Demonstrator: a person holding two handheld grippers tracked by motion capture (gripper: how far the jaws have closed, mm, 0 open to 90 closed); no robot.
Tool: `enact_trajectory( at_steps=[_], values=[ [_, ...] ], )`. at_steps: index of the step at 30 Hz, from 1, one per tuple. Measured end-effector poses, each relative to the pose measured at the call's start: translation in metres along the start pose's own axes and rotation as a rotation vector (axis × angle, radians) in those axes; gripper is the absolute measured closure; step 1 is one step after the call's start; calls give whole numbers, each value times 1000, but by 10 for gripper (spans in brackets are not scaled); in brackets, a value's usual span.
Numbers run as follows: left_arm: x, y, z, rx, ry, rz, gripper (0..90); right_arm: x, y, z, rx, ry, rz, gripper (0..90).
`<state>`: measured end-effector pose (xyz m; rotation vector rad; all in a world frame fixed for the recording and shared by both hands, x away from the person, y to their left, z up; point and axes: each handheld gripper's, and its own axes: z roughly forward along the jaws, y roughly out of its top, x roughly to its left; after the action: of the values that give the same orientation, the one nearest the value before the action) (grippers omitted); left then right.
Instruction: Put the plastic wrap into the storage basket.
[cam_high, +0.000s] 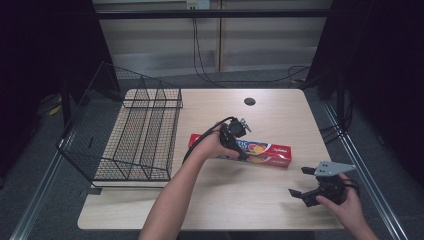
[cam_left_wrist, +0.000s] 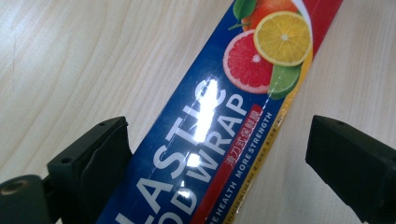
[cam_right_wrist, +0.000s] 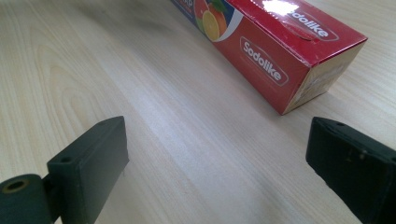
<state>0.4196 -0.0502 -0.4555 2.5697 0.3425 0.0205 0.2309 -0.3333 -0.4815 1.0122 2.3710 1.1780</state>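
A long red and blue plastic wrap box (cam_high: 267, 151) lies flat near the middle of the wooden table (cam_high: 220, 200). My left gripper (cam_high: 240, 150) is lowered over the box's left half, open. In the left gripper view the box (cam_left_wrist: 205, 121) runs between the jaws of my left gripper (cam_left_wrist: 217, 161); the left jaw is at the box's edge and the right jaw stands clear of it. My right gripper (cam_high: 299, 181) is held open near the table's front right, empty. In the right gripper view my right gripper (cam_right_wrist: 217, 163) faces bare wood, with the box's red end (cam_right_wrist: 280, 60) ahead.
A black wire basket (cam_high: 135, 135) with long compartments sits on the table's left side, hanging over the left edge. A round cable hole (cam_high: 249, 101) lies at the back centre. Cables trail on the floor behind the table.
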Motion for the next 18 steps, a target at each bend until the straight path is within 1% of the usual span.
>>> enact_trajectory(
  at_steps=[3,4,6,7,9,10,11,12,13,14,15,18],
  values=[
    [1,0,2,7,-2,7,61,0,0,0,-1,-1,-1,53],
    [1,0,4,7,0,1,62,0,0,0,-1,2,-1,53],
    [1,0,5,19,-1,3,62,0,0,0,-1,1,-1,53],
    [2,0,6,24,7,11,62,0,0,0,0,-2,-1,53],
    [2,0,8,25,-3,-3,63,0,0,-1,-1,-1,-1,53],
    [3,0,8,30,-2,6,64,0,0,0,-3,0,0,53],
    [2,0,10,30,6,5,64,0,0,0,-3,0,0,53],
    [2,0,10,46,12,15,69,0,0,0,-2,-4,-2,54],
    [1,1,11,51,23,17,77,0,0,0,-2,0,1,54],
    [1,1,12,58,33,15,118,0,0,0,-2,-2,1,54],
    [2,2,12,75,42,33,124,0,1,0,-3,-3,2,54],
    [1,2,14,84,46,40,130,-1,1,0,-3,-1,-1,54]
  ],
)
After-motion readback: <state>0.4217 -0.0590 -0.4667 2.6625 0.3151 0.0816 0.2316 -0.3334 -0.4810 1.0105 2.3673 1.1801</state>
